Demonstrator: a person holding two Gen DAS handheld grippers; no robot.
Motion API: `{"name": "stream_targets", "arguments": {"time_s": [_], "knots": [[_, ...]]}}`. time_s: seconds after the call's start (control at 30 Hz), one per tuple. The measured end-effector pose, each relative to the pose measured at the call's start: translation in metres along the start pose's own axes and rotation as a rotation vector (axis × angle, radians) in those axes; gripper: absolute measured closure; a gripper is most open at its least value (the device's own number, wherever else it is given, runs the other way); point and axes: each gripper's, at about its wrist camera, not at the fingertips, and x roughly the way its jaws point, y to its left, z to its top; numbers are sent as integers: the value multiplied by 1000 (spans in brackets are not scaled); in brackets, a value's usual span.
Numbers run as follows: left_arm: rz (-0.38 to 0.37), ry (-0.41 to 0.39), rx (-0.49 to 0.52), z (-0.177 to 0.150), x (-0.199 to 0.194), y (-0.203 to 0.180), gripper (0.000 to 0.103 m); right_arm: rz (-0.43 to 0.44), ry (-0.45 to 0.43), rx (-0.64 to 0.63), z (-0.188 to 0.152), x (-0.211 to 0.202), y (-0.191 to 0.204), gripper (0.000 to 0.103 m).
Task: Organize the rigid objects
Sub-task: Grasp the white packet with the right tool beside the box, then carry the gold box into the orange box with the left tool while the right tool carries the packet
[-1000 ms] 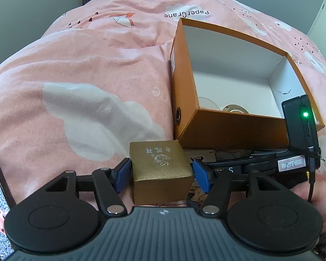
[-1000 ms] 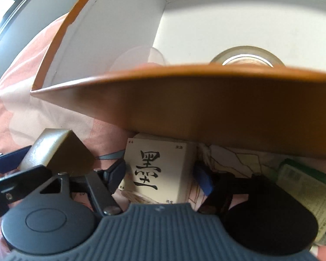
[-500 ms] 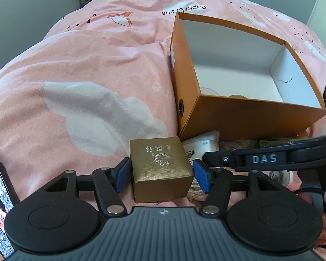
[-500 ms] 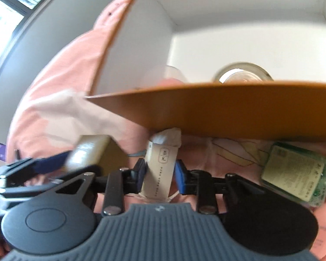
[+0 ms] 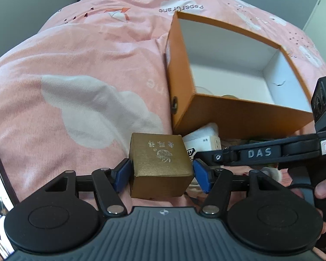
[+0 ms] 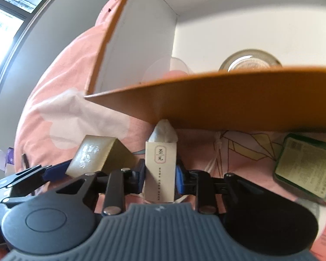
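A gold cube box point(image 5: 160, 165) with embossed characters sits between the blue pads of my left gripper point(image 5: 162, 176), which is shut on it just above the pink duvet. In the right wrist view the same gold box point(image 6: 91, 156) shows at the left. My right gripper point(image 6: 159, 177) is shut on a narrow cream box point(image 6: 160, 169) printed with characters, gripped by its slim sides. Its white end point(image 5: 203, 138) peeks out behind the gold box. The open orange box point(image 5: 239, 111) with a white inside stands right ahead, its near wall point(image 6: 228, 102) just above the cream box.
Inside the orange box lie a round metal lid point(image 6: 250, 64) and a clear round piece point(image 6: 169, 69). A green labelled bottle point(image 6: 304, 169) lies on the duvet to the right. A phone point(image 5: 0, 206) rests at the left edge. A hand point(image 5: 323, 187) holds the right gripper.
The right gripper's jaws closed on the cream box, which now shows its narrow face, and it rose a little. The left gripper kept still with the gold box.
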Motion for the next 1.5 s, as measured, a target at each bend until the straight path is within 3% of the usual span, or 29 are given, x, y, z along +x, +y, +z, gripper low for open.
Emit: {"name": "stream_targets", "arguments": {"time_s": [0.23, 0.5, 0.77, 0.97, 1.17, 1.27, 1.5], "knots": [[-73, -61, 35, 10, -33, -15, 31, -12, -57, -56, -3, -54, 8, 76], [-123, -182, 117, 36, -65, -37, 32, -36, -200, -106, -6, -124, 23, 76], [-159, -281, 227, 89, -55, -68, 32, -19, -338, -105, 22, -192, 25, 76], [-119, -224, 185, 132, 10, -86, 32, -94, -382, -59, 65, -179, 3, 76], [-56, -134, 164, 142, 75, -94, 32, -142, -341, 46, 100, -143, -43, 76], [13, -90, 163, 142, 97, -97, 32, -149, -321, 77, 108, -128, -60, 76], [192, -68, 281, 133, 119, -119, 31, -148, -294, 101, 114, -116, -77, 76]]}}
